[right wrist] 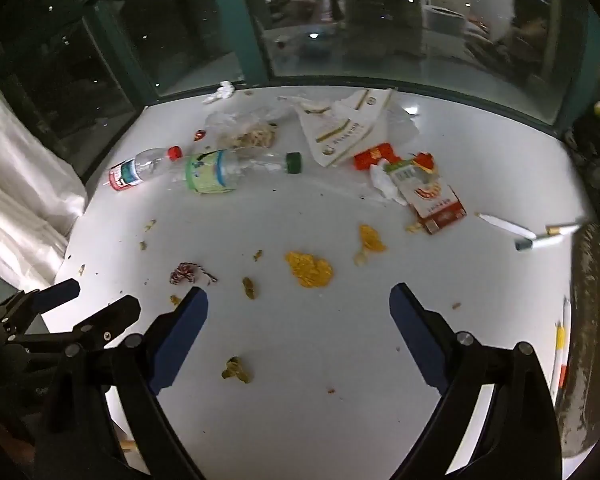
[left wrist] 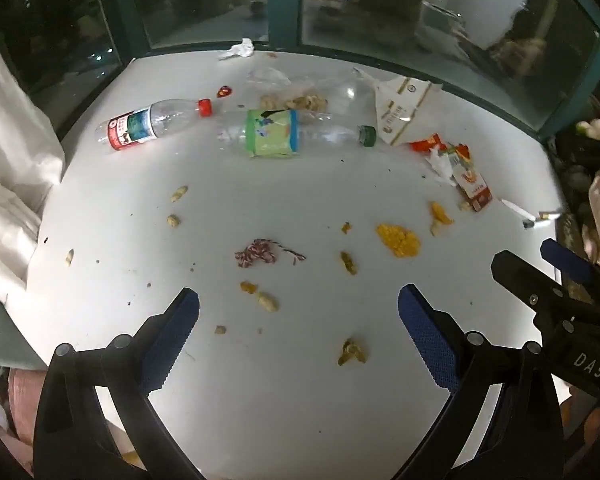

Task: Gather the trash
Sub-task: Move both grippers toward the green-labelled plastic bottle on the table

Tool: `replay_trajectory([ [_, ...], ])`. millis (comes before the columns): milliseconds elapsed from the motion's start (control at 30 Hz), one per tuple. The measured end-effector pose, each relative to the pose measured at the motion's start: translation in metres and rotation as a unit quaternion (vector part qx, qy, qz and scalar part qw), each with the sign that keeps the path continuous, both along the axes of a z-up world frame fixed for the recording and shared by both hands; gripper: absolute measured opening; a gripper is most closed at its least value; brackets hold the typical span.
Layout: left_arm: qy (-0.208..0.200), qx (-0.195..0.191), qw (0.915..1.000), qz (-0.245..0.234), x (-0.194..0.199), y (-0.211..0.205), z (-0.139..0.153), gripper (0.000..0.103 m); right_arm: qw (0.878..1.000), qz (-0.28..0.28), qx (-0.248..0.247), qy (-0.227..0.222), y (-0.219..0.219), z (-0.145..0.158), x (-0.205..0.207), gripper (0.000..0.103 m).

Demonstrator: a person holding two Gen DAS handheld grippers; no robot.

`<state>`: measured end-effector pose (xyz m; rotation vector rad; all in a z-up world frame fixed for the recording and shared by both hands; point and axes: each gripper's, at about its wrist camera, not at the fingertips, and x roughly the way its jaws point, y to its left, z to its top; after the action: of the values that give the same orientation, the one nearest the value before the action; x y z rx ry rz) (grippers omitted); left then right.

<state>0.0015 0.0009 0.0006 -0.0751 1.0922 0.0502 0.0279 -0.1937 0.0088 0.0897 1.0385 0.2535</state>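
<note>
Left hand-held gripper (left wrist: 298, 306) hangs over the near part of the white table (left wrist: 300, 400), jaws wide apart, nothing between them, tilted down. Right hand-held gripper (right wrist: 298, 300) the same: jaws spread, empty, over the near edge, just beside the left one.

Trash is all on the table, none picked up. Toward the far edge by the window: two clear plastic bottles lying on their sides, red-capped bottle (left wrist: 140, 124) toward the left edge, green-capped bottle (left wrist: 284, 134) near the middle, its base just beside the red cap. Behind them a clear bag with peanut shells (left wrist: 296, 100) and a crumpled tissue (left wrist: 238, 50) right at the far edge. White paper wrapper (left wrist: 400, 108) toward the far right. Torn red cigarette pack (right wrist: 436, 200) with white scraps near the right edge; cigarettes (right wrist: 540, 236) lie loose just past it at the right edge.

Middle of the table: orange peel piece (right wrist: 308, 268), red-white string knot (left wrist: 258, 254), scattered peanut shells (left wrist: 268, 302) and crumbs. One shell cluster (right wrist: 236, 370) lies near the right gripper's left finger
</note>
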Motion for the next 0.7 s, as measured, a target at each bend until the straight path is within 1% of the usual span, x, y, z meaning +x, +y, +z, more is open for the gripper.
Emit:
replay_trajectory([
  [100,-0.007,0.011,0.9999,-0.009,0.006,0.002,0.002,0.097,1.000,-0.001,0.004,-0.010,0.002,0.005,0.008,0.089],
  [200,-0.015,0.008,0.9994,-0.030,0.016,0.008,0.002,0.097,1.000,-0.009,0.010,-0.013,0.007,0.005,0.016,0.089],
  [267,-0.013,0.006,0.9987,-0.048,0.025,0.014,0.001,0.097,1.000,-0.011,0.011,-0.008,0.007,0.002,0.027,0.089],
  [300,-0.004,0.006,0.9980,-0.062,0.036,0.013,0.005,0.097,1.000,-0.016,0.010,-0.007,0.010,0.002,0.029,0.089],
  [433,-0.009,-0.009,0.9965,-0.083,0.052,0.035,0.001,0.097,0.999,-0.047,0.008,-0.006,0.026,0.005,0.036,0.089],
  [467,-0.006,-0.009,0.9963,-0.086,0.058,0.041,0.000,0.097,0.999,-0.054,0.005,-0.005,0.032,0.006,0.038,0.089],
  [533,0.014,-0.025,0.9950,-0.095,0.068,0.056,-0.009,0.097,0.998,-0.067,0.003,-0.004,0.041,0.009,0.040,0.089],
  [633,0.017,-0.043,0.9935,-0.104,0.082,0.077,-0.014,0.097,0.996,-0.088,-0.005,0.000,0.051,0.006,0.048,0.089],
  [667,0.021,-0.046,0.9931,-0.105,0.086,0.083,-0.016,0.097,0.995,-0.095,-0.009,0.006,0.056,0.004,0.053,0.089],
  [700,0.018,-0.042,0.9935,-0.104,0.090,0.086,-0.017,0.097,0.995,-0.098,-0.012,0.000,0.059,0.004,0.055,0.089],
])
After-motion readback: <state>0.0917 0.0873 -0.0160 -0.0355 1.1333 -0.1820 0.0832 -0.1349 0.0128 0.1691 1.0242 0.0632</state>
